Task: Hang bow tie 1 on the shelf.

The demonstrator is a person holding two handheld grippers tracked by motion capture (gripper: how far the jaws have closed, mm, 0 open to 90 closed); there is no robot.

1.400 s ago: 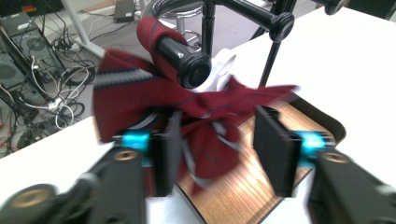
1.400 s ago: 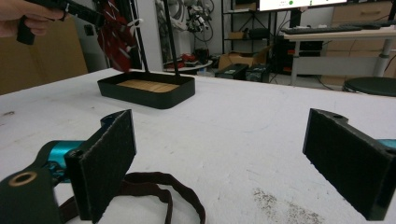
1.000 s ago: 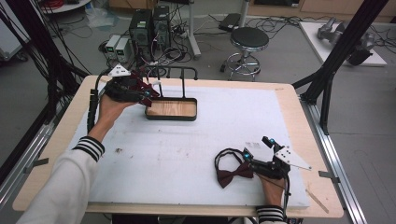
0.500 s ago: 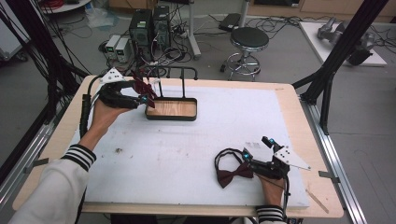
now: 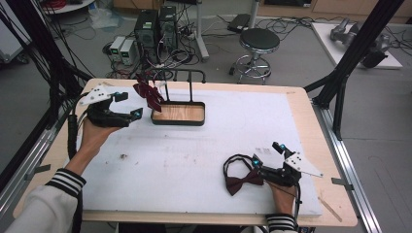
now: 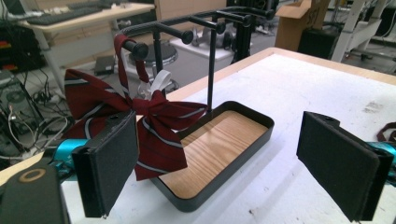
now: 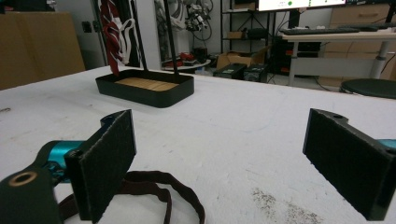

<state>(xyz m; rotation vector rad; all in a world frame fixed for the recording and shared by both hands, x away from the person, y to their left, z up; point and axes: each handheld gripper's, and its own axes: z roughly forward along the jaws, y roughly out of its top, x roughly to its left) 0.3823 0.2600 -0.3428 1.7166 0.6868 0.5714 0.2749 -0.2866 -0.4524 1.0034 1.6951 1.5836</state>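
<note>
Since the earlier frames the left gripper (image 5: 127,106) has drawn back leftward from the black stand (image 5: 189,77), its jaws having just been opening; they now stand wide apart with nothing between them. It has left the striped burgundy bow tie (image 5: 148,93) hanging by its strap from the stand's left peg, above the left end of the wood-floored tray (image 5: 178,114). From the left gripper view, the near jaw pad overlaps the tie's left wing, and the stand's upright rises just behind it. Near the table's front edge, the right gripper (image 5: 265,160) rests with jaws apart, just beside a second, plain dark-red bow tie (image 5: 241,182) lying flat, its strap looped behind.
</note>
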